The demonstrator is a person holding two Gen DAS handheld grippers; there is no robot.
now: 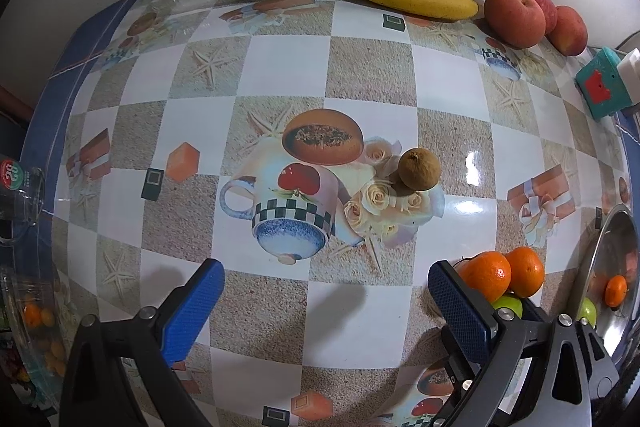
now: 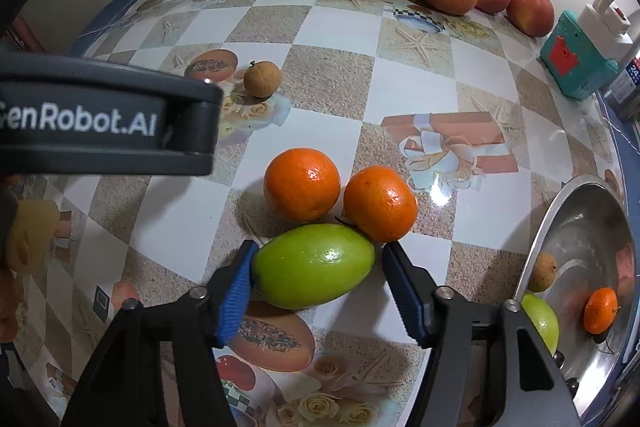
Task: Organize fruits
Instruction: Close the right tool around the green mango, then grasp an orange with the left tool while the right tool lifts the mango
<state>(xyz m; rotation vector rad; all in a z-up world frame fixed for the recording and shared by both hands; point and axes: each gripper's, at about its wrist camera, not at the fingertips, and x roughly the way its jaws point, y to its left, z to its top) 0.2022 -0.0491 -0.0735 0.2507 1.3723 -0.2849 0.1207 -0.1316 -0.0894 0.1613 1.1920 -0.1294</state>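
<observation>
We see a worktop (image 1: 360, 67) covered with a checkered printed cloth showing cups, starfish, gift boxes and roses. At its far right edge stands a teal box (image 2: 576, 63) with a red patch, a white plug-like piece (image 2: 606, 17) just beside it. At the left edge sits a clear plastic cup (image 1: 22, 193).

The left gripper (image 1: 326, 297) is hovering with jaws spread wide; the right gripper (image 2: 316, 281) is gaping open, low in frame.
</observation>
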